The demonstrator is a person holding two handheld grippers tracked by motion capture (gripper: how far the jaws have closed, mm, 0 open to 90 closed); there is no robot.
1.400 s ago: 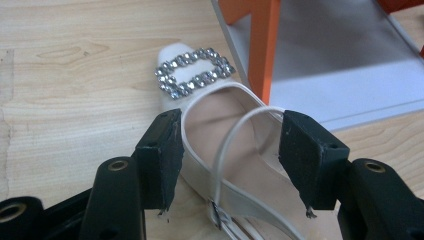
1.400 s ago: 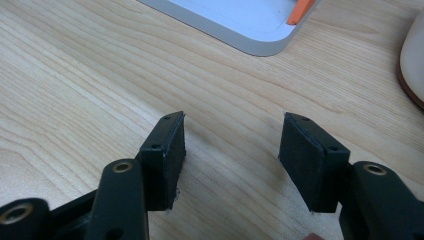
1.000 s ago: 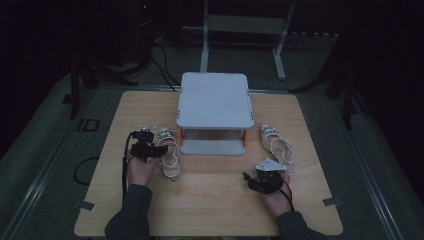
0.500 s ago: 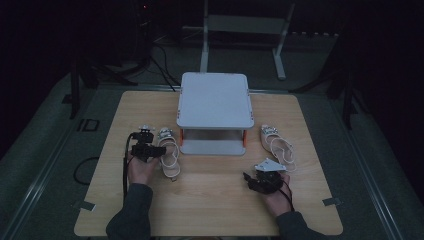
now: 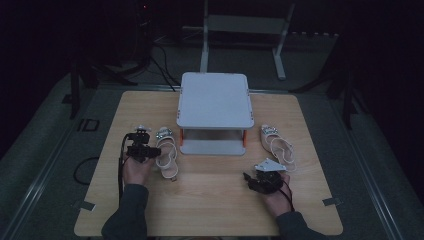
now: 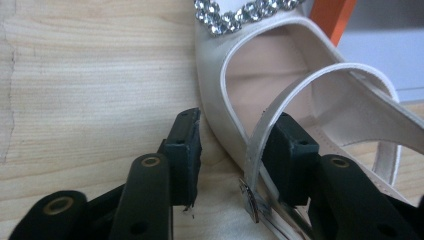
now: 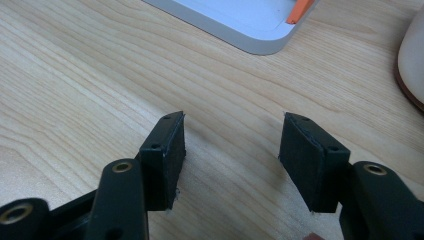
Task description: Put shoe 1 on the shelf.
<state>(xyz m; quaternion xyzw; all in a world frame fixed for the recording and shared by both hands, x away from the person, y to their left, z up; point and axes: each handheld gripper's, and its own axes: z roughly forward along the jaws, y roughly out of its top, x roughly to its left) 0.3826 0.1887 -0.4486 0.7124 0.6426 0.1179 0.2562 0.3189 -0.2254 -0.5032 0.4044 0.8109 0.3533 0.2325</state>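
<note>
A cream strappy sandal (image 5: 167,152) with a rhinestone band lies left of the white two-tier rack (image 5: 215,100). My left gripper (image 5: 155,150) is at its outer side. In the left gripper view my left gripper (image 6: 235,155) is open and straddles the side wall and ankle strap of this sandal (image 6: 260,75); one jaw is outside the shoe, the other inside behind the strap. A matching sandal (image 5: 277,147) lies right of the rack. My right gripper (image 5: 248,179) hovers low over bare wood in front of it, and in its own view this gripper (image 7: 230,150) is open with nothing between the jaws.
The rack's lower shelf corner (image 7: 250,30) with an orange leg (image 7: 300,10) lies ahead of the right gripper, and the right sandal's rounded end (image 7: 412,60) is at that view's right edge. The wooden table (image 5: 210,200) has dark floor and cables around it.
</note>
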